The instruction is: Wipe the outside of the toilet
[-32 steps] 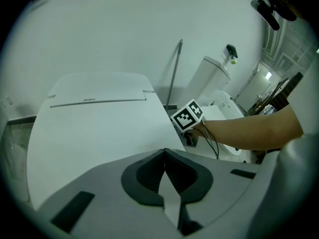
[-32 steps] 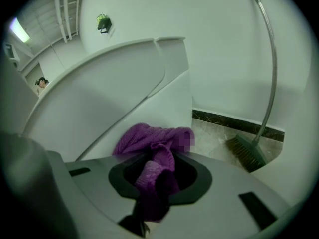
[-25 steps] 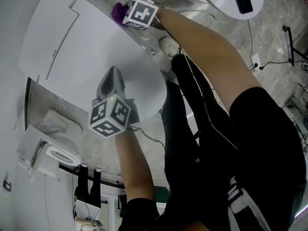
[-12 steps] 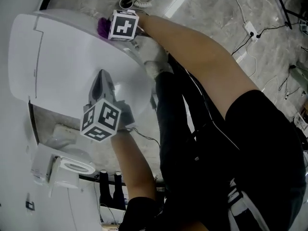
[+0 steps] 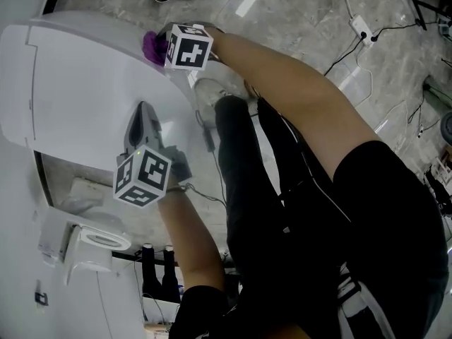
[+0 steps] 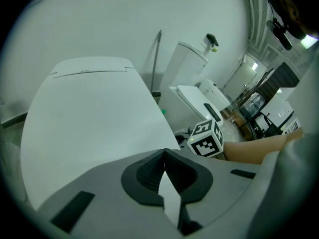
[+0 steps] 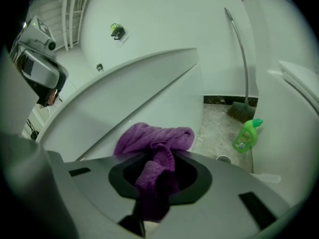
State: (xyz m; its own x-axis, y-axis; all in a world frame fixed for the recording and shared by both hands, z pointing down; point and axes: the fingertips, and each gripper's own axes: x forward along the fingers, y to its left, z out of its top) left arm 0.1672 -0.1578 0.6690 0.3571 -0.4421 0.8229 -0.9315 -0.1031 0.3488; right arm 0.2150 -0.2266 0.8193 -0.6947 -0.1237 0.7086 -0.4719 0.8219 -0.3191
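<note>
Much of the toilet (image 5: 78, 83) is lost to me. Its closed lid hides the bowl, the left edge of the head view cuts it off, and my own black-clad legs (image 5: 282, 210) cover the floor on its near side.

The right gripper (image 7: 152, 171) is at the toilet's far side, where its marker cube blocks the jaw tips from the head camera. Its own view shows the jaws pinching a purple cloth (image 7: 154, 143), bunched and lying against the toilet's white flank just under the lid's edge.

The left gripper (image 6: 164, 153) is over the lid, its jaws pressed together at the tips with nothing between them. I cannot tell whether it touches the lid.

The room has white walls and a grey marble-patterned floor (image 5: 296, 20) around the toilet. Beyond the toilet a broom (image 7: 242, 109) leans at the wall, and a green bottle (image 7: 245, 136) stands on the floor near it. Cables (image 5: 349, 44) trail across the floor well away from the toilet. A second toilet (image 5: 95, 242) shows small on the side away from the cloth.

Count: two grippers, one cloth, one bottle, one broom, and two toilets in the head view.
</note>
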